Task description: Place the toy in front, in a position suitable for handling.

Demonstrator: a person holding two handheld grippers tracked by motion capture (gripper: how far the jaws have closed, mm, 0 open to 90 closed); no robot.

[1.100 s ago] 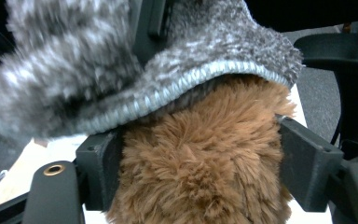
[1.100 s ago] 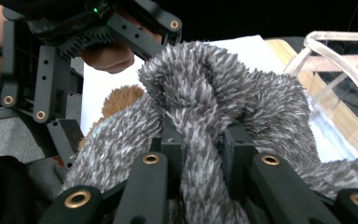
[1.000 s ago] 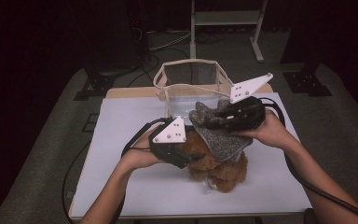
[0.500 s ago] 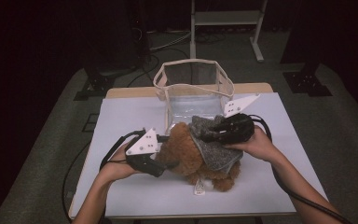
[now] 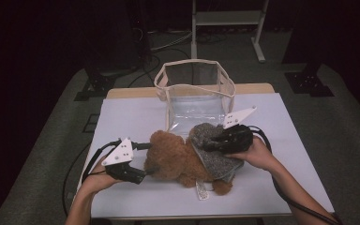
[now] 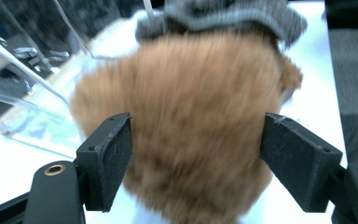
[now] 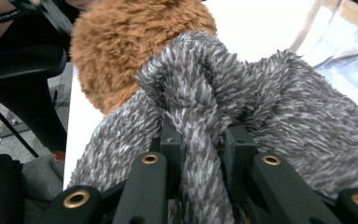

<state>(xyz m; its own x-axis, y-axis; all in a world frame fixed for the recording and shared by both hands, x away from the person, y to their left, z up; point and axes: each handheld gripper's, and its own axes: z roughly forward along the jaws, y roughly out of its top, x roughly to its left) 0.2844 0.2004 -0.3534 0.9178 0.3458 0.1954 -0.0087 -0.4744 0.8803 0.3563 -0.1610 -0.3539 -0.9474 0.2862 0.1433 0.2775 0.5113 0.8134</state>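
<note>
Here right gripper [image 7: 200, 140] pinches grey cloth [image 7: 279, 112]; left gripper [image 6: 196, 158], spread around plush [image 6: 186, 121], unclamped — cloth may slip free.

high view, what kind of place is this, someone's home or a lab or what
Probably a recording studio or lab, not a home: dark surroundings around one lit white-covered table, cables trailing over the grey floor, a bare metal stand behind, and a person working a plush toy with handheld grippers.

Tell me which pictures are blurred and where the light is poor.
Left gripper view: the brown plush toy is smeared by motion blur, jaws sharp. Right gripper view: the grey knit cloth is crisp. High view: the table is lit, surroundings dark.
</note>
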